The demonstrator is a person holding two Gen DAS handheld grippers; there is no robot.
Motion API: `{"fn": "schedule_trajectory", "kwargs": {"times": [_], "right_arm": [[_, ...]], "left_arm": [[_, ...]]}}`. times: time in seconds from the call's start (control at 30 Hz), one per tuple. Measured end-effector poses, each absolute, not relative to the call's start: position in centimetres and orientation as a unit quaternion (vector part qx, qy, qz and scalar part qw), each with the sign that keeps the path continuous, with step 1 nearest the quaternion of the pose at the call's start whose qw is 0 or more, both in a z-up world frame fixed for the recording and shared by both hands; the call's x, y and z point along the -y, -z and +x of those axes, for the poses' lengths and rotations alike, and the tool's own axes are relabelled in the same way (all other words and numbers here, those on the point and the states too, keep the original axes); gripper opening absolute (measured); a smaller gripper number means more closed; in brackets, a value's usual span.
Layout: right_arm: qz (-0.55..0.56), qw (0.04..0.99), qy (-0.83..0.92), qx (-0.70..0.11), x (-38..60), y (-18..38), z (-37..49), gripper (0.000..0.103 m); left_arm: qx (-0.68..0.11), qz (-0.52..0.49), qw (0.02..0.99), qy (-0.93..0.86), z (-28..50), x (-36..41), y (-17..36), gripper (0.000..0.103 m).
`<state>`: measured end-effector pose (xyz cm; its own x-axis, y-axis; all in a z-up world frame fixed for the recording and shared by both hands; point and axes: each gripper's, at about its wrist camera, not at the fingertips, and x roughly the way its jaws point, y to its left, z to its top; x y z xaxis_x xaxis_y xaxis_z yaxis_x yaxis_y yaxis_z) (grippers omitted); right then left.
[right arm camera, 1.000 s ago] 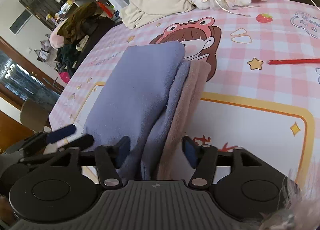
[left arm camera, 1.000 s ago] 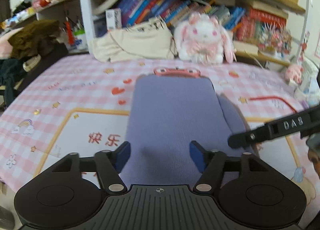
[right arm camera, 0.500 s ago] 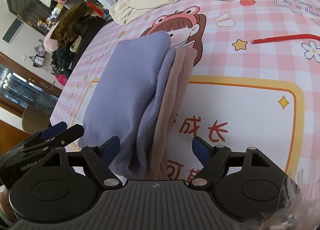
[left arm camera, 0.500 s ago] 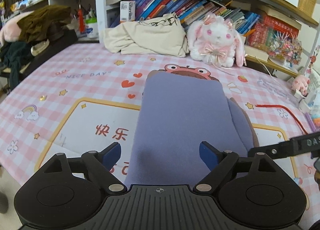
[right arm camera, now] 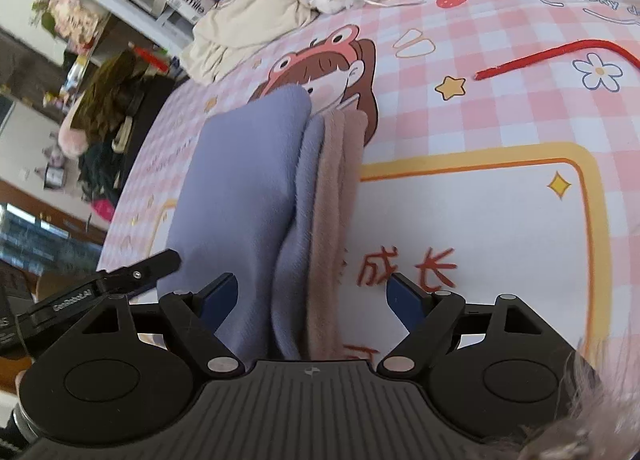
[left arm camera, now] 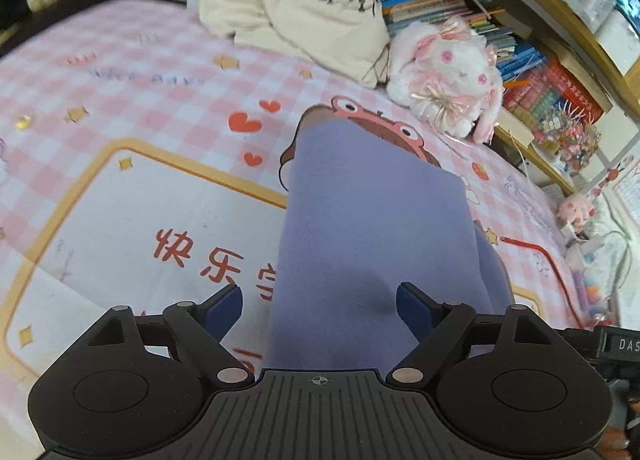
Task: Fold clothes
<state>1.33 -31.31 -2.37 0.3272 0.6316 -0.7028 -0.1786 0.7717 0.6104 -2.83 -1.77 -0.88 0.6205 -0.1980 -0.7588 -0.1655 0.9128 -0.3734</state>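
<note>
A pink checked cloth [left arm camera: 132, 72] printed with stars, hearts, red characters and a cartoon girl covers the table and fills both views. Behind it, at 12 to 2 o'clock in the left view, stands a bookshelf [left arm camera: 460, 0] packed with books. Against the shelf slumps a cream bag [left arm camera: 304, 28], and just beside it at 1 o'clock sits a white plush rabbit [left arm camera: 448, 76]. In the right view a heap of dark clothes [right arm camera: 108, 108] lies off the table's edge at 10 o'clock.

The folded garment [left arm camera: 376, 244] lies on the cloth in the middle, a long narrow stack, lilac on top with pinkish-brown layers [right arm camera: 340, 188] showing along its right side. Its long axis runs from 6 toward 12 o'clock, the far end over the cartoon girl's face.

A red string [right arm camera: 552, 56] lies at 2 o'clock in the right view.

The left gripper [left arm camera: 320, 304] is spread wide, holding nothing, above the garment's near end. The right gripper [right arm camera: 310, 296] is likewise spread and empty over the near end.
</note>
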Motion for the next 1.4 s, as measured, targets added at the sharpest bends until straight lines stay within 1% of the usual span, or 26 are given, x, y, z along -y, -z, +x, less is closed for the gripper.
{"fn": "schedule_trajectory", "kwargs": {"times": [0.13,0.3,0.33,0.37,0.43,0.47,0.5,0.57,0.6,0.67,0.73,0.8,0.83,0.9,0.93,0.97,1.0,1.13,1.17,1.2,1.23,1.27,1.3,1.33,1.4], "right_arm": [[0.239,0.779,-0.233,-0.531,30.3,3.1,1.7,0.076],[0.233,0.782,-0.218,-0.536,29.0,3.3,2.0,0.068],[0.231,0.783,-0.216,-0.536,28.8,3.3,2.1,0.062],[0.225,0.786,-0.215,-0.534,28.5,3.2,2.1,0.054],[0.209,0.794,-0.217,-0.528,27.9,3.0,2.0,0.053],[0.202,0.798,-0.217,-0.525,27.6,2.8,1.9,0.052],[0.194,0.801,-0.218,-0.522,27.3,2.7,1.8,0.048],[0.178,0.809,-0.219,-0.516,26.7,2.4,1.7,0.037],[0.159,0.816,-0.224,-0.508,26.2,2.1,1.5,0.035],[0.104,0.835,-0.235,-0.487,25.1,1.4,0.9,0.031],[0.070,0.843,-0.239,-0.476,24.4,1.1,0.4,0.031],[0.079,0.842,-0.237,-0.478,24.7,1.5,0.5,0.031],[0.096,0.838,-0.235,-0.483,25.1,1.8,0.7,0.033],[0.126,0.830,-0.225,-0.494,25.8,2.2,1.2,0.041],[0.135,0.827,-0.218,-0.500,25.8,2.3,1.3,0.049],[0.140,0.825,-0.212,-0.504,25.9,2.4,1.4,0.054],[0.150,0.822,-0.209,-0.508,26.0,2.5,1.6,0.055],[0.206,0.802,-0.198,-0.524,26.7,3.2,2.2,0.057],[0.221,0.798,-0.195,-0.525,26.9,3.3,2.3,0.057],[0.230,0.795,-0.194,-0.527,26.9,3.3,2.4,0.054],[0.233,0.792,-0.194,-0.530,26.8,3.3,2.5,0.046],[0.231,0.793,-0.193,-0.530,26.6,3.2,2.5,0.042],[0.219,0.799,-0.193,-0.525,26.2,2.9,2.3,0.040],[0.197,0.809,-0.196,-0.518,25.6,2.4,2.1,0.035],[0.132,0.833,-0.205,-0.496,24.2,1.5,1.4,0.033]], "left_arm": [[-0.452,-0.234,0.860,0.046,-1.2,0.3,1.8,0.085],[-0.456,-0.280,0.842,0.070,-0.5,-0.9,3.0,0.084],[-0.455,-0.288,0.840,0.075,-0.5,-1.0,3.2,0.083],[-0.454,-0.295,0.837,0.079,-0.5,-1.1,3.3,0.080],[-0.451,-0.311,0.832,0.088,-0.5,-1.4,3.7,0.071],[-0.450,-0.318,0.829,0.092,-0.5,-1.5,3.9,0.061],[-0.449,-0.323,0.827,0.096,-0.5,-1.6,4.0,0.058],[-0.445,-0.282,0.845,0.091,-0.7,-0.6,3.3,0.053],[-0.441,-0.247,0.858,0.091,-0.8,0.2,2.6,0.051],[-0.431,-0.180,0.880,0.091,-1.0,1.8,1.3,0.049],[-0.423,-0.135,0.891,0.095,-1.1,2.9,0.5,0.049],[-0.433,-0.139,0.885,0.098,-0.6,2.7,0.6,0.050],[-0.442,-0.155,0.878,0.097,-0.4,2.1,0.8,0.051],[-0.457,-0.198,0.862,0.095,0.1,0.8,1.5,0.059],[-0.463,-0.215,0.855,0.095,0.2,0.2,1.9,0.062],[-0.469,-0.225,0.849,0.096,0.4,-0.2,2.2,0.069],[-0.475,-0.235,0.842,0.097,0.6,-0.7,2.6,0.074],[-0.481,-0.248,0.833,0.112,1.3,-1.3,3.1,0.076],[-0.482,-0.244,0.833,0.117,1.5,-1.1,3.2,0.076],[-0.483,-0.241,0.833,0.123,1.7,-0.9,3.2,0.075],[-0.483,-0.239,0.832,0.129,1.9,-0.7,3.2,0.072],[-0.482,-0.232,0.835,0.133,1.9,-0.4,3.1,0.062],[-0.480,-0.223,0.838,0.136,1.8,0.0,3.0,0.060],[-0.474,-0.196,0.847,0.136,1.7,0.6,2.5,0.059],[-0.462,-0.144,0.864,0.136,1.3,1.8,1.7,0.057]]}}
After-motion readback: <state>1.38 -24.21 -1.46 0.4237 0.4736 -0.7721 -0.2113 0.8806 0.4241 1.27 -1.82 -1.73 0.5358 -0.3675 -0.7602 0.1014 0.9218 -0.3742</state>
